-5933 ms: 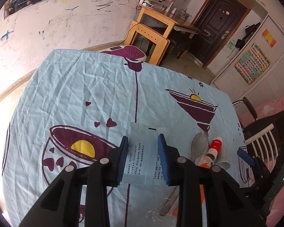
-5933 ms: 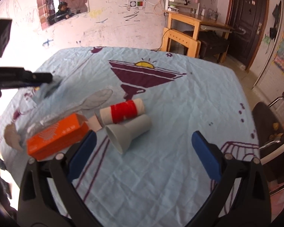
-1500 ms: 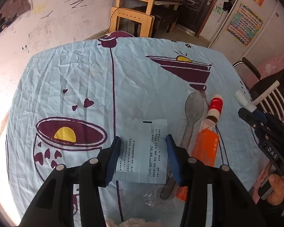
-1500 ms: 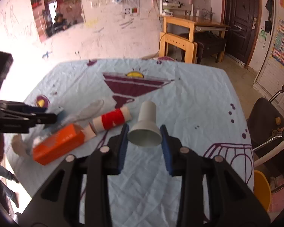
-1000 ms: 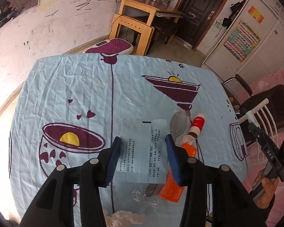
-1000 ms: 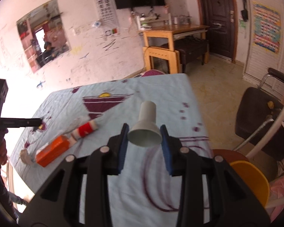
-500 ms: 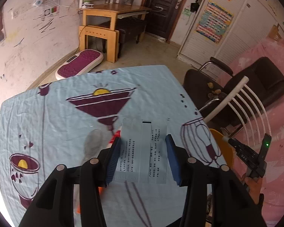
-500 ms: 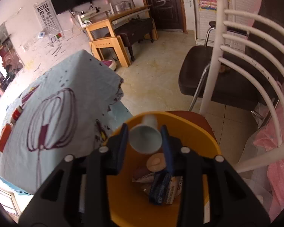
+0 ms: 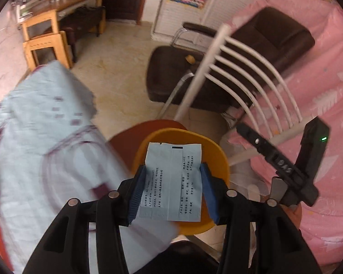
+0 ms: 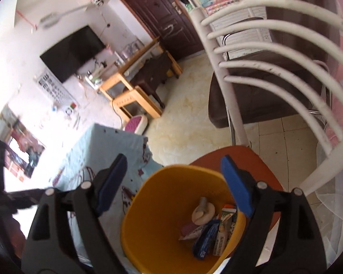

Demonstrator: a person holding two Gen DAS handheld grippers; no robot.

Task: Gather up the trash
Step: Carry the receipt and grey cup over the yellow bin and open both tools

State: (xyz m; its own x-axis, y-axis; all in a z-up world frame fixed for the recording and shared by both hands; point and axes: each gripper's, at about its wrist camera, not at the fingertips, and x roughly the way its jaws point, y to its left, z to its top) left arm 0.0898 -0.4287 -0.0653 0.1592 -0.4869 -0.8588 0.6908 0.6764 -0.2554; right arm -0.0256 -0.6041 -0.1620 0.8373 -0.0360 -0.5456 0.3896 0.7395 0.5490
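Note:
My left gripper (image 9: 172, 188) is shut on a pale blue printed wrapper (image 9: 173, 180) and holds it above the yellow bin (image 9: 213, 157). My right gripper (image 10: 171, 185) is open and empty, above the same yellow bin (image 10: 139, 223). The paper cup (image 10: 202, 212) lies inside the bin among several wrappers and small cartons (image 10: 217, 230). The right gripper also shows at the right of the left wrist view (image 9: 285, 166).
The bin stands on a brown stool (image 10: 247, 157) beside the table with the light blue cloth (image 9: 45, 150). A white slatted chair back (image 10: 263, 68) rises right of the bin. A dark chair (image 9: 171, 73) and pink bedding (image 9: 327, 91) lie beyond.
My right gripper has opened and the paper cup has dropped into the bin. My left gripper has swung from over the table to above the bin, with the wrapper still held.

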